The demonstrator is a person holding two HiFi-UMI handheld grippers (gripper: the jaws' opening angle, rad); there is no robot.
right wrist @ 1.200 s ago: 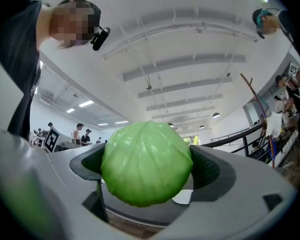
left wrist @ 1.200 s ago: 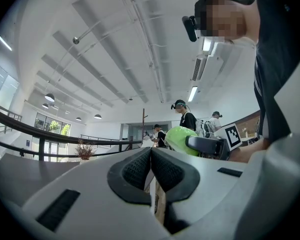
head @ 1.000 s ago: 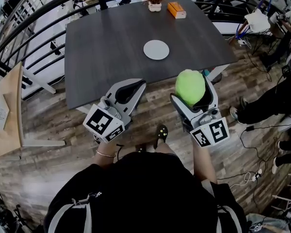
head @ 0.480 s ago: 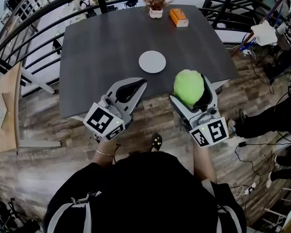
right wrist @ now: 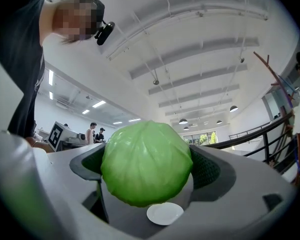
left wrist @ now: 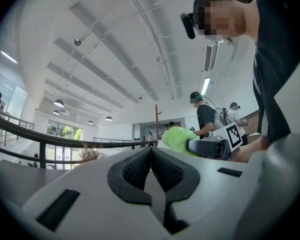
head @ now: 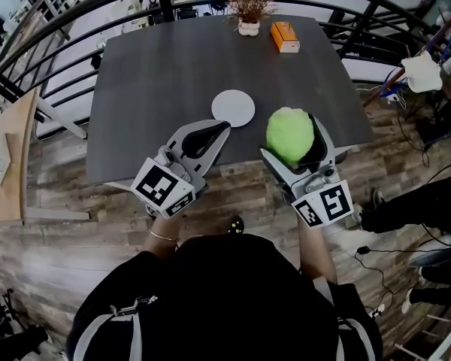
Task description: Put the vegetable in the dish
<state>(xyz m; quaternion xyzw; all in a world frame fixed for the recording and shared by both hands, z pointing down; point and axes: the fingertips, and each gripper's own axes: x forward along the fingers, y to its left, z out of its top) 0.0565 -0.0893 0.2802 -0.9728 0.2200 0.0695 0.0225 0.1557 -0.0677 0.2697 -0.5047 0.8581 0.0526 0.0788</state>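
Green cabbage (right wrist: 146,163) fills right claw (right wrist: 149,151); left gripper view shows left claw (left wrist: 151,156) closed.

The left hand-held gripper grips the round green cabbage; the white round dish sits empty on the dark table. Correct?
No: the right hand-held gripper grips the round green cabbage, per the right gripper view; the left hand-held gripper is shut, empty. The white round dish does sit empty on the dark table.

The vegetable (head: 289,135) has a smooth, glossy, plastic-like skin, the dish (head: 233,108) at its 10 o'clock is smooth white, the table (head: 158,74) matt dark, the floor (head: 52,254) wood plank, and the left hand-held gripper (left wrist: 151,151) matt grey plastic with textured black pads (left wrist: 135,169).
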